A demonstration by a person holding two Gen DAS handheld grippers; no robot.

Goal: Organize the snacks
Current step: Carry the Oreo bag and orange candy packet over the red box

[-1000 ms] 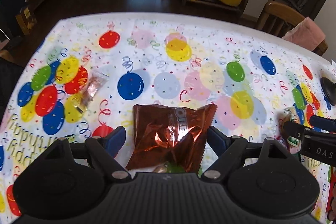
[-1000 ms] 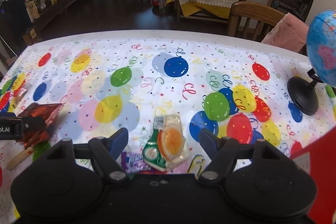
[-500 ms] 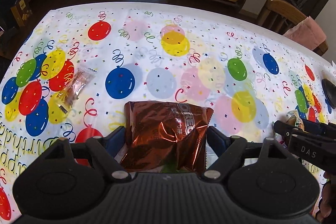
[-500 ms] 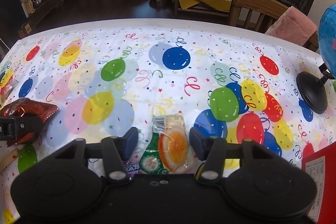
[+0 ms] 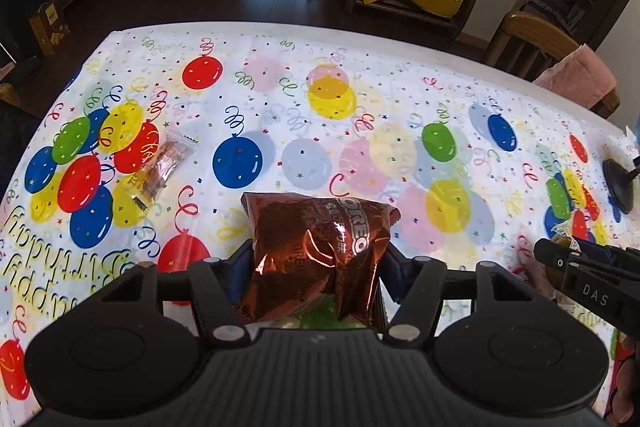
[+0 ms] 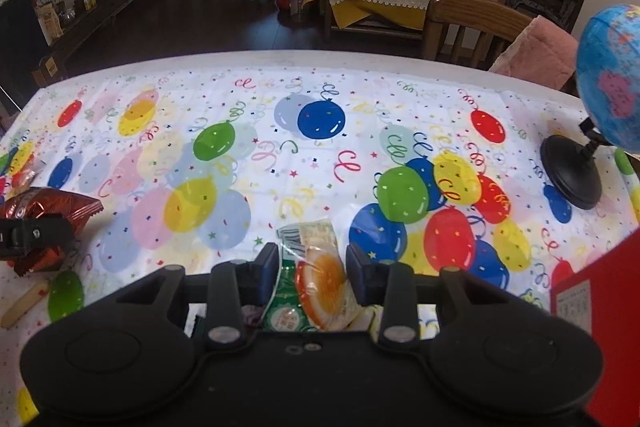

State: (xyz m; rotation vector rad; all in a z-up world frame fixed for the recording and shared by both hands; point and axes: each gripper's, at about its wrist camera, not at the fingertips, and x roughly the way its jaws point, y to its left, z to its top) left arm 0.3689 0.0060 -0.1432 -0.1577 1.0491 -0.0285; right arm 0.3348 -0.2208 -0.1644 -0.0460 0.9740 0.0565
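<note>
While both sets of jaws have just been closing, left gripper [image 5: 316,259] fingers [image 5: 240,263] clamp brown Oreo bag [image 5: 320,247] at lower centre, right gripper [image 6: 312,267] fingers [image 6: 266,267] pinch green-orange snack packet [image 6: 316,283], balloon-print surface [image 6: 280,163].

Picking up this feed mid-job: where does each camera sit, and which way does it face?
Left wrist: on the left gripper, looking down across the table; its jaws, just closing, squeeze the brown Oreo bag.
Right wrist: on the right gripper, angled likewise; jaws, just closing, flank the green-orange packet.
Shared: balloon tablecloth, globe stand, each other's gripper.
</note>
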